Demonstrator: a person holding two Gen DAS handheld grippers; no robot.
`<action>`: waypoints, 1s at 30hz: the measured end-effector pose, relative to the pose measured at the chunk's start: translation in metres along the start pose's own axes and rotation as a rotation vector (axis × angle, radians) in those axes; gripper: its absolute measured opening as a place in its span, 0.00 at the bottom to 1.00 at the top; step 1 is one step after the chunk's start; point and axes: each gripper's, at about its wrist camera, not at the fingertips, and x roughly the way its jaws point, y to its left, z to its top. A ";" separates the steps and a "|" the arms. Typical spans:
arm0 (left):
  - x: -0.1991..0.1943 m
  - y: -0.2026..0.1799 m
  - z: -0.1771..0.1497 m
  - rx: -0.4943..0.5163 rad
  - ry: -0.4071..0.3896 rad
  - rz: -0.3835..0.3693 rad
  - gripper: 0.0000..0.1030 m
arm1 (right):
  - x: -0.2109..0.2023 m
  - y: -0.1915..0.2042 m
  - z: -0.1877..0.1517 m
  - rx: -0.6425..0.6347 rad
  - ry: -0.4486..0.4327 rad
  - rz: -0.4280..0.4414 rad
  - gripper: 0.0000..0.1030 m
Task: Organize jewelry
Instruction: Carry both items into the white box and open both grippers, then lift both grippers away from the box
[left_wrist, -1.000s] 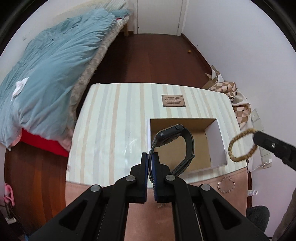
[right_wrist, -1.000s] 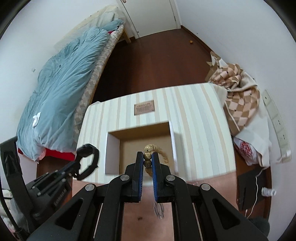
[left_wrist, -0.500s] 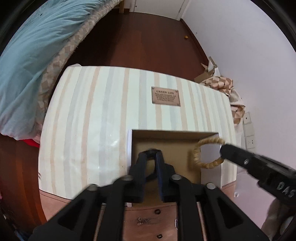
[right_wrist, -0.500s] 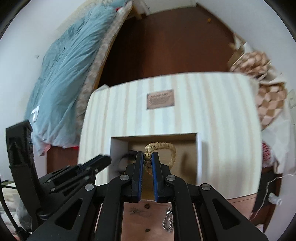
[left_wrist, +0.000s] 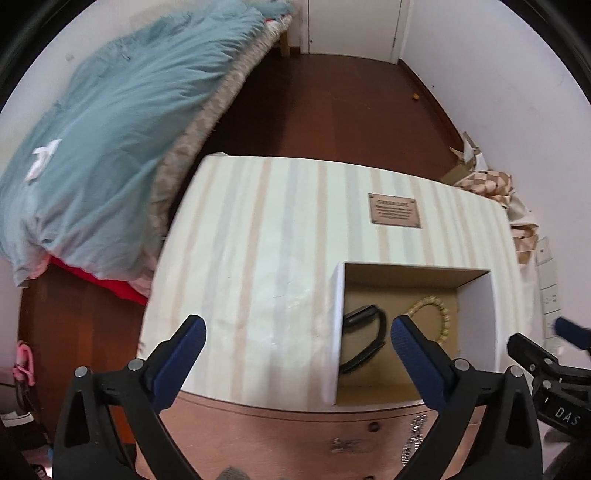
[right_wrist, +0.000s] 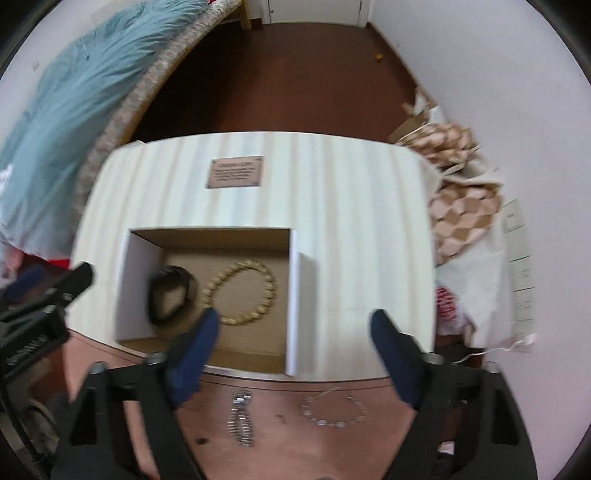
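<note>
Both tongs have just been opening, and nothing lies between their jaws: the left tongs (left_wrist: 297, 332) and the right tongs (right_wrist: 295, 325) gape wide above the open cardboard box (right_wrist: 293, 295) on the striped table (right_wrist: 351, 221). Inside the box, the black smartwatch (right_wrist: 168, 295) rests at its left, the beige beaded bracelet (right_wrist: 240, 291) just beside it. On the pinkish surface nearer the camera lie a silver chain bracelet (right_wrist: 332, 406) and a metal link band (right_wrist: 242, 421)
</note>
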 end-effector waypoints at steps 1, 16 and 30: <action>-0.001 -0.001 -0.004 0.005 -0.006 0.010 1.00 | 0.001 0.001 -0.005 -0.002 -0.004 -0.013 0.93; -0.047 -0.003 -0.046 0.019 -0.083 0.009 1.00 | -0.046 0.003 -0.051 0.039 -0.144 -0.041 0.97; -0.150 0.006 -0.087 0.005 -0.244 -0.014 1.00 | -0.159 0.006 -0.104 0.037 -0.346 -0.043 0.97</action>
